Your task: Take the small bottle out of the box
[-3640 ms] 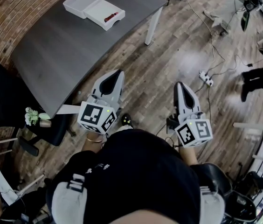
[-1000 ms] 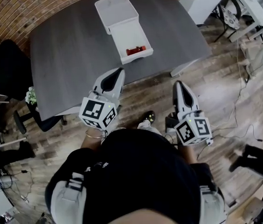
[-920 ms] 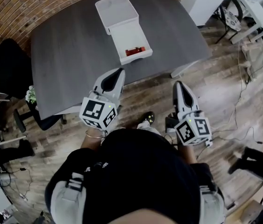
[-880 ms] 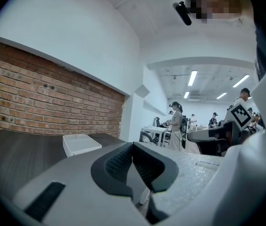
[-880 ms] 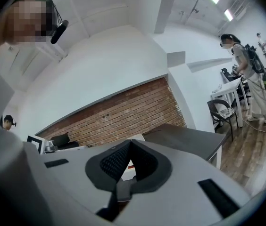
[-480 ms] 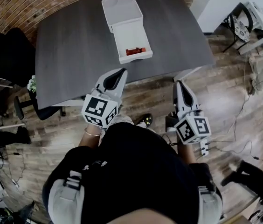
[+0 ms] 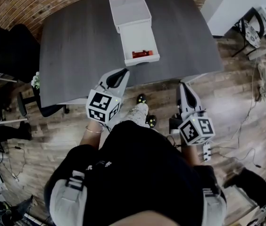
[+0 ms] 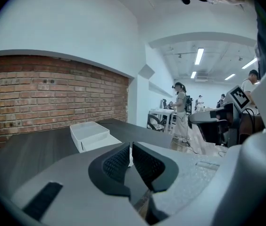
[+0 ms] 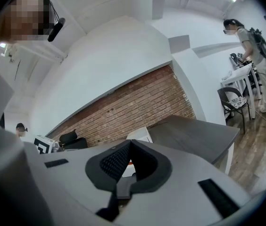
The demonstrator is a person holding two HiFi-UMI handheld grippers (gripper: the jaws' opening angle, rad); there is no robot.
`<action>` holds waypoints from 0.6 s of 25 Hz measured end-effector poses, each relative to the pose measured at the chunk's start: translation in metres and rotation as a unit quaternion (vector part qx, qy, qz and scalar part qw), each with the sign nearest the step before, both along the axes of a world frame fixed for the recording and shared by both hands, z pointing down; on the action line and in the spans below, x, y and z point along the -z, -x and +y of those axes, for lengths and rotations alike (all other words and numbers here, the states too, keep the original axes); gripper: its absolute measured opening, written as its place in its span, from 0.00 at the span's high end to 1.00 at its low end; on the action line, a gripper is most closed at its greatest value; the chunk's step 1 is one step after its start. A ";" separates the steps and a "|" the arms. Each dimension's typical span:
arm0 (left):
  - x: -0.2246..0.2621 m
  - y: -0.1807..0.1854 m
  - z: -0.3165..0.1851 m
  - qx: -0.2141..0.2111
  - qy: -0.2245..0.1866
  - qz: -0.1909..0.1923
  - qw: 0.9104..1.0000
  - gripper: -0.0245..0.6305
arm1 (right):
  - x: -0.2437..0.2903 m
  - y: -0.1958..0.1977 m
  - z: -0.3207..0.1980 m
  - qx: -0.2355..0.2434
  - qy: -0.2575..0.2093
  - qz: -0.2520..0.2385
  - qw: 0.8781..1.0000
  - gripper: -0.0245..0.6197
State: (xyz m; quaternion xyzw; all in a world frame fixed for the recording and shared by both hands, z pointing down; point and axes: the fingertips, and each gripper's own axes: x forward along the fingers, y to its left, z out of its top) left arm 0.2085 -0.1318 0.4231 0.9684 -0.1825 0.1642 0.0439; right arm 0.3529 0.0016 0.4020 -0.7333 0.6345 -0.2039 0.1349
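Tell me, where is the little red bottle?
In the head view, the small red bottle lies inside the open white box, near its closest wall, on the grey table at the top middle.

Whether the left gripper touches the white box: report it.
Apart. Head view shows the left gripper at the table's near edge, bare tabletop between it and the white box.

White box (image 7: 137, 34), red small bottle (image 7: 141, 54), dark grey table (image 7: 76, 46), red-brown brick wall (image 7: 15, 6)
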 end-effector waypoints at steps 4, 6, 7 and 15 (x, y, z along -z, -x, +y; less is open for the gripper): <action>-0.011 -0.012 -0.022 0.003 0.009 -0.018 1.000 0.95 | 0.001 -0.013 -0.022 0.008 0.006 0.001 1.000 0.96; -0.017 -0.019 -0.032 0.001 0.016 -0.024 1.000 0.95 | 0.003 -0.017 -0.035 0.016 0.007 0.004 1.000 0.96; -0.020 -0.022 -0.037 0.000 0.019 -0.027 0.999 0.95 | 0.003 -0.018 -0.041 0.021 0.008 0.006 1.000 0.96; -0.054 -0.041 -0.081 -0.006 0.020 -0.091 0.996 0.84 | 0.000 -0.035 -0.087 0.037 0.017 0.006 0.999 0.96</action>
